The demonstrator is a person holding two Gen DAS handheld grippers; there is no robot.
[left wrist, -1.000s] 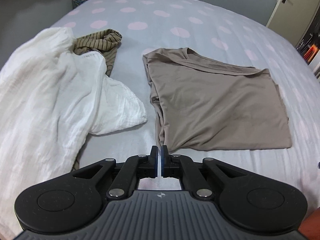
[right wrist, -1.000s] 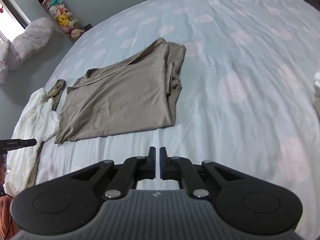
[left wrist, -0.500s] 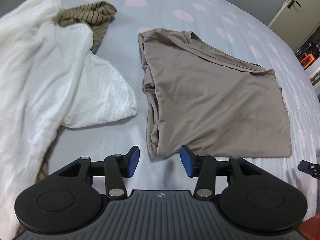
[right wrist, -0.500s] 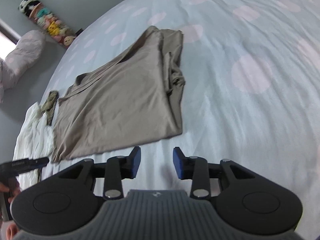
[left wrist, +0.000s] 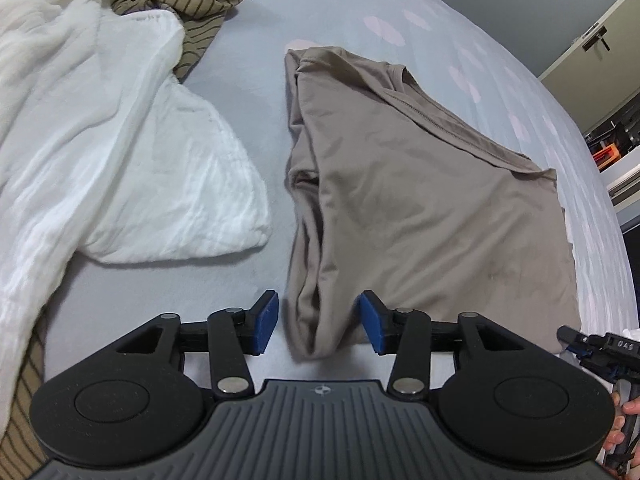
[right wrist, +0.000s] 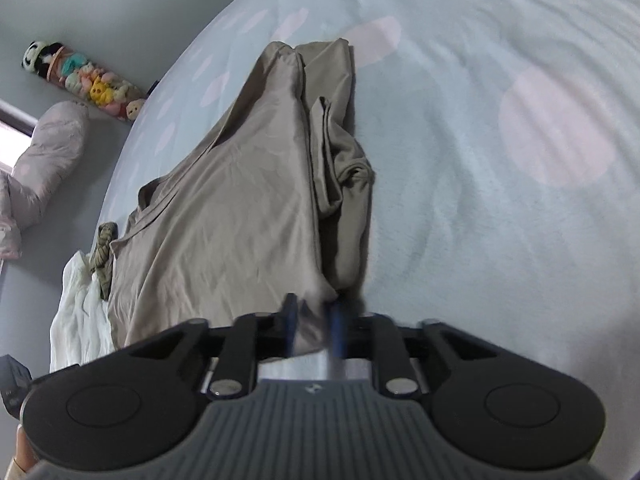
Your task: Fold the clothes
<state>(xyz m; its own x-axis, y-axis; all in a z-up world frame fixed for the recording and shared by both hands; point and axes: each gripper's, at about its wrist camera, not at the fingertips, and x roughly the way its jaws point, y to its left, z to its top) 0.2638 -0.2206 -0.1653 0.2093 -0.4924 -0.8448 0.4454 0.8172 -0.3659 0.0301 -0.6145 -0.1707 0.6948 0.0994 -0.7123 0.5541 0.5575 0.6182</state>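
I am bringing both grippers to the near hem of the taupe shirt, which is lying flat on the dotted bedsheet with its sides already turned in, so taking the two bottom corners should let me fold it upward. My left gripper is standing wide open, its blue pads straddling the bunched left corner without pinching it. My right gripper is sitting at the opposite corner with cloth between its fingers; the picture is blurred there, so it is probably narrowing on the fabric, but I cannot tell whether it is gripping. The white garment and the striped one are lying apart to the left.
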